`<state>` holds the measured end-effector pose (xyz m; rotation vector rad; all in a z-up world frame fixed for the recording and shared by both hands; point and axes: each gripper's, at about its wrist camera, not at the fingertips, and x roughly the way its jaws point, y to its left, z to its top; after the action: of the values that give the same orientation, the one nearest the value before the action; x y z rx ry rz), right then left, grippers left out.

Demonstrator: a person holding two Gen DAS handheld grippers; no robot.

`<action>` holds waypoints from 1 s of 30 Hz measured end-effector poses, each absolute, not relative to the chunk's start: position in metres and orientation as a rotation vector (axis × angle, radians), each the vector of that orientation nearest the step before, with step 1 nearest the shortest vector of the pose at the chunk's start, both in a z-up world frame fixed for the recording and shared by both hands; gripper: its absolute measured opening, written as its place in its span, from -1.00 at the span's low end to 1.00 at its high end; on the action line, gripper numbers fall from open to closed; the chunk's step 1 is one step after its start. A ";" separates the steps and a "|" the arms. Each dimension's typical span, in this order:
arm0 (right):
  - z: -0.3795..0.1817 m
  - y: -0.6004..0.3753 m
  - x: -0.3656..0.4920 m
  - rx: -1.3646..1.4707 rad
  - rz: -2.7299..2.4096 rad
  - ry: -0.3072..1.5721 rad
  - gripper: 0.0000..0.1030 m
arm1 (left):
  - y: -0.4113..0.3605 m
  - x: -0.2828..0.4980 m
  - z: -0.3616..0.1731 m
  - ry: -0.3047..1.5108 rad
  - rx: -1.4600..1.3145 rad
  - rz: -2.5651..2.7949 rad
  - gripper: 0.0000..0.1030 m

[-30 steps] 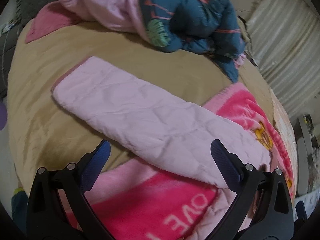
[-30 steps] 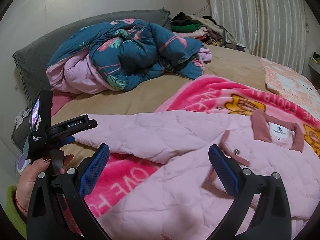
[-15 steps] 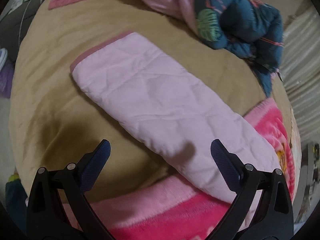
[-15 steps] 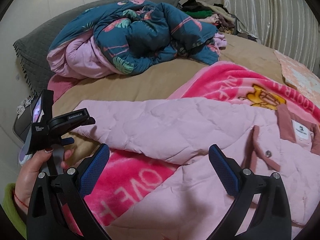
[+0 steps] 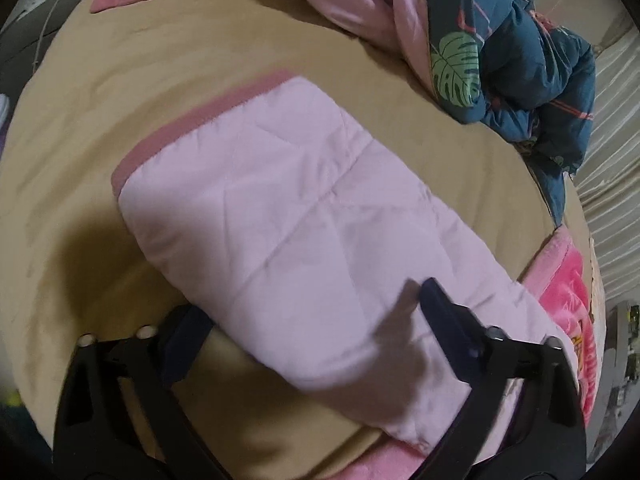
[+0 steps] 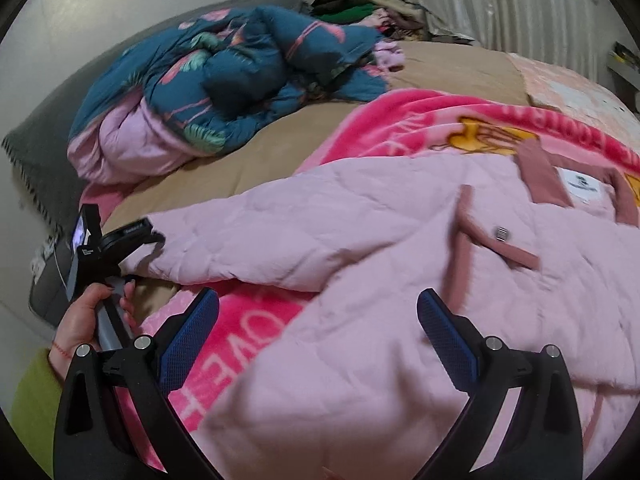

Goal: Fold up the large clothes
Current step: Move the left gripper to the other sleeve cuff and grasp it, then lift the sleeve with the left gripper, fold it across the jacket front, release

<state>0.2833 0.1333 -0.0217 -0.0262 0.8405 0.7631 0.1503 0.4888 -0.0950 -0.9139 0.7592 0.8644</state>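
A pale pink quilted jacket (image 6: 360,240) lies spread on the bed, its collar and label (image 6: 580,188) at the right. Its sleeve (image 5: 288,216) stretches over the tan sheet and ends in a darker pink cuff band (image 5: 192,120). My left gripper (image 5: 312,336) is low over the sleeve and its jaws are closing. One finger (image 5: 188,340) sits at the sleeve's near edge, the other finger (image 5: 444,332) rests on top of the fabric, and neither clamps it. In the right wrist view a hand (image 6: 88,312) holds the left gripper (image 6: 100,240) at the sleeve's end. My right gripper (image 6: 316,340) hangs open above the jacket's body.
A bright pink printed blanket (image 6: 400,128) lies under the jacket on the tan sheet (image 5: 100,80). A bunched blue leaf-print duvet (image 6: 240,68) fills the head of the bed. A pile of clothes (image 6: 360,8) sits by the curtain (image 6: 500,0). A grey pillow (image 6: 40,132) lies at the left.
The left gripper came down and closer to the sleeve, and its jaws narrowed around it. The right gripper sank toward the jacket's body, still open.
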 end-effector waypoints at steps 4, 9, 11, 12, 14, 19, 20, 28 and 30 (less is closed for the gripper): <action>-0.022 0.097 0.279 0.017 0.688 0.823 0.92 | 0.489 0.143 -0.078 0.702 -0.843 0.850 -0.40; -0.021 0.072 0.277 0.078 0.666 0.822 0.92 | 0.478 0.144 -0.034 0.574 -0.776 0.770 -0.71; -0.015 0.062 0.276 0.095 0.661 0.806 0.92 | 0.465 0.147 -0.014 0.546 -0.706 0.744 -0.72; -0.013 0.057 0.275 0.104 0.658 0.798 0.92 | 0.458 0.149 -0.007 0.540 -0.668 0.741 -0.72; -0.006 0.045 0.273 0.121 0.653 0.779 0.92 | 0.444 0.150 0.006 0.521 -0.621 0.721 -0.73; 0.003 0.015 0.267 0.150 0.644 0.763 0.92 | 0.412 0.149 0.032 0.480 -0.542 0.700 -0.74; 0.005 0.007 0.265 0.165 0.641 0.763 0.92 | 0.408 0.149 0.035 0.474 -0.535 0.698 -0.74; 0.023 -0.063 0.254 0.221 0.588 0.705 0.92 | 0.360 0.150 0.065 0.428 -0.448 0.646 -0.75; 0.025 -0.081 0.252 0.241 0.578 0.696 0.92 | 0.346 0.151 0.077 0.415 -0.414 0.630 -0.77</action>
<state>0.2515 -0.0808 0.0250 0.2414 0.6962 0.5781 0.1512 0.3457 0.0769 -0.4141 0.4152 0.6296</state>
